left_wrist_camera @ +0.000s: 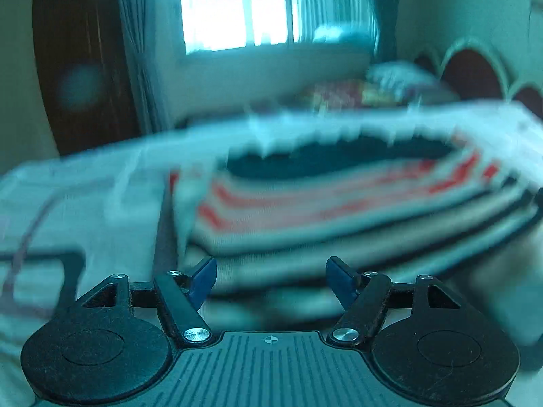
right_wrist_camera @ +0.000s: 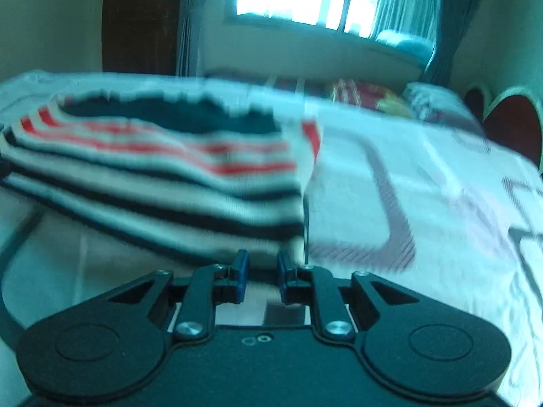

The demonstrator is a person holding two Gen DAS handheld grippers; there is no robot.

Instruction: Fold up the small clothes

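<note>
A folded striped garment [left_wrist_camera: 339, 203], white with red and dark bands and a dark collar part on top, lies on the bed just ahead of my left gripper [left_wrist_camera: 271, 281]. The blue pads [left_wrist_camera: 203, 281] of that gripper stand wide apart, with the garment's near edge in front of the gap and nothing pinched. In the right wrist view the same garment [right_wrist_camera: 152, 176] fills the left half. My right gripper [right_wrist_camera: 263, 271] sits at its near right corner, pads a narrow gap apart and not pressing on cloth. Both views are blurred.
The pale patterned bed sheet [right_wrist_camera: 407, 186] spreads to the right of the garment, and to its left in the left wrist view [left_wrist_camera: 85, 203]. Pillows [right_wrist_camera: 431, 101] and a scalloped headboard [right_wrist_camera: 512, 125] lie at the far right. A bright window [left_wrist_camera: 237, 6] and a brown wardrobe [left_wrist_camera: 85, 68] stand behind.
</note>
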